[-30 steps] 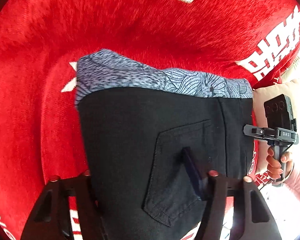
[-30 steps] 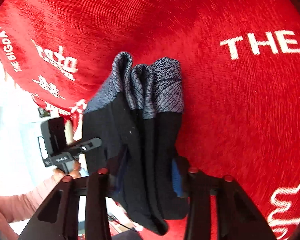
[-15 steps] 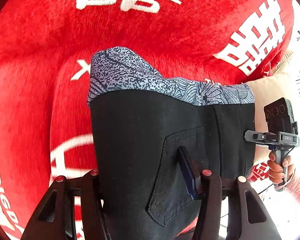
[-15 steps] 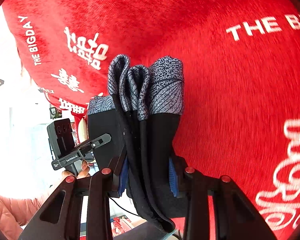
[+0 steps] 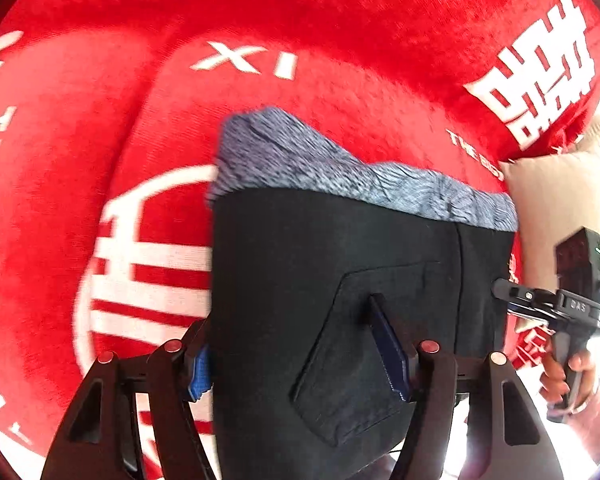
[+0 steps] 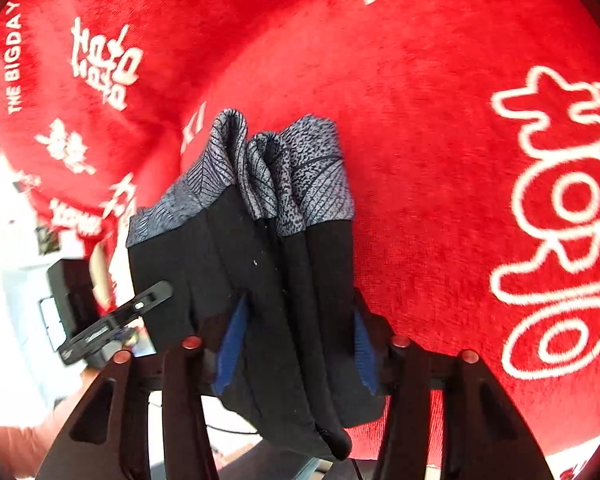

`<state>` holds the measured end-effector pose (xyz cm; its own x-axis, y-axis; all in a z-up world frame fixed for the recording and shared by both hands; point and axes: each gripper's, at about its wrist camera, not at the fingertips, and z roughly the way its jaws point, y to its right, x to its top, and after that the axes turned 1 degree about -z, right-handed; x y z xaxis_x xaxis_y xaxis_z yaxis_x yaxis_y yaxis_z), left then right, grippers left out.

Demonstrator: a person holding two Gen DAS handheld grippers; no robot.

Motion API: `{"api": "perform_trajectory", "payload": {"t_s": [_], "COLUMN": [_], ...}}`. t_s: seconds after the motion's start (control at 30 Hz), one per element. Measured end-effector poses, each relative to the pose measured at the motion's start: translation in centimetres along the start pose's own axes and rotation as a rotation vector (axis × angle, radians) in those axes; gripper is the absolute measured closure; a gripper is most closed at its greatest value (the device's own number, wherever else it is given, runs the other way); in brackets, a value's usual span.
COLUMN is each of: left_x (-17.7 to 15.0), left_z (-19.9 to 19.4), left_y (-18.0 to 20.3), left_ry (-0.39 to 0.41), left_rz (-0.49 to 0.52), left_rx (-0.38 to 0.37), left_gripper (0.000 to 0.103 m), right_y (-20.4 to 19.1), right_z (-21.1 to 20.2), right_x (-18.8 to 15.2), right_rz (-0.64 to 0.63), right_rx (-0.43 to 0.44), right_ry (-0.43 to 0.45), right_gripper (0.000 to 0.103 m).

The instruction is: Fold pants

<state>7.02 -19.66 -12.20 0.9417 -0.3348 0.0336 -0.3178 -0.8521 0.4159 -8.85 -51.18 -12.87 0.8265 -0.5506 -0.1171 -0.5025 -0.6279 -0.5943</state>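
The pants (image 5: 320, 264) are black with a grey patterned cuff band (image 5: 340, 172) and a back pocket. They are folded into a thick bundle and held up above the red blanket (image 5: 340, 60). My left gripper (image 5: 296, 352) is shut on one side of the bundle. My right gripper (image 6: 296, 336) is shut on the other side, where the stacked layers (image 6: 284, 248) show edge-on. The right gripper also shows at the right of the left wrist view (image 5: 556, 308). The left gripper shows at the left of the right wrist view (image 6: 116, 320).
The red blanket (image 6: 440, 100) with white lettering covers the surface below. A beige cushion (image 5: 556, 200) lies at its edge on the right of the left wrist view. A bright floor area shows past the blanket's edge (image 6: 16, 288).
Both grippers have carried the folded pants across the blanket; the printed lettering beneath has shifted. The grip on the bundle is unchanged.
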Motion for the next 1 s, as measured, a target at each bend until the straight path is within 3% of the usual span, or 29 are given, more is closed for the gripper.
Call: {"api": "perform_trajectory", "payload": {"t_s": [0.13, 0.3, 0.33, 0.37, 0.47, 0.63, 0.73, 0.77, 0.8, 0.83, 1.0], "left_x": [-0.2, -1.6, -2.2, -3.1, -5.2, -7.8, -9.1, -9.4, -9.8, -10.1, -11.3], "left_z": [-3.1, -5.3, -5.4, -5.5, -5.1, -4.2, -4.6, -4.8, -5.1, -5.5, -6.8], "left_y": [-0.3, 1.5, 2.3, 2.8, 4.9, 6.8, 7.7, 7.9, 8.0, 8.1, 8.4], "left_ry": [0.060, 0.109, 0.112, 0.113, 0.107, 0.040, 0.036, 0.037, 0.041, 0.048, 0.031], "left_rz": [0.001, 0.065, 0.085, 0.106, 0.153, 0.164, 0.206, 0.215, 0.221, 0.221, 0.229], "left_rx": [0.100, 0.145, 0.151, 0.153, 0.155, 0.152, 0.207, 0.218, 0.230, 0.238, 0.262], "left_gripper": [0.035, 0.035, 0.035, 0.035, 0.035, 0.035, 0.034, 0.030, 0.016, 0.013, 0.013], "right_y": [-0.8, -1.7, -1.6, -1.8, -2.5, -4.3, -5.3, -5.8, -6.1, -6.5, -8.2], "right_z": [-1.1, -2.8, -3.3, -3.5, -4.3, -4.3, -4.2, -4.2, -4.1, -4.0, -3.9], "right_x": [-0.7, -1.7, -2.1, -2.5, -4.0, -6.7, -7.9, -8.3, -8.5, -8.8, -10.5], "right_rz": [0.006, 0.031, 0.037, 0.042, 0.038, 0.004, -0.002, -0.005, -0.007, -0.008, -0.021], "right_rx": [-0.124, -0.211, -0.222, -0.235, -0.279, -0.302, -0.326, -0.337, -0.341, -0.343, -0.382], "right_ry": [0.036, 0.108, 0.122, 0.139, 0.173, 0.173, 0.166, 0.168, 0.164, 0.159, 0.132], "right_gripper": [0.044, 0.045, 0.049, 0.063, 0.075, 0.076, 0.075, 0.075, 0.075, 0.075, 0.070]}}
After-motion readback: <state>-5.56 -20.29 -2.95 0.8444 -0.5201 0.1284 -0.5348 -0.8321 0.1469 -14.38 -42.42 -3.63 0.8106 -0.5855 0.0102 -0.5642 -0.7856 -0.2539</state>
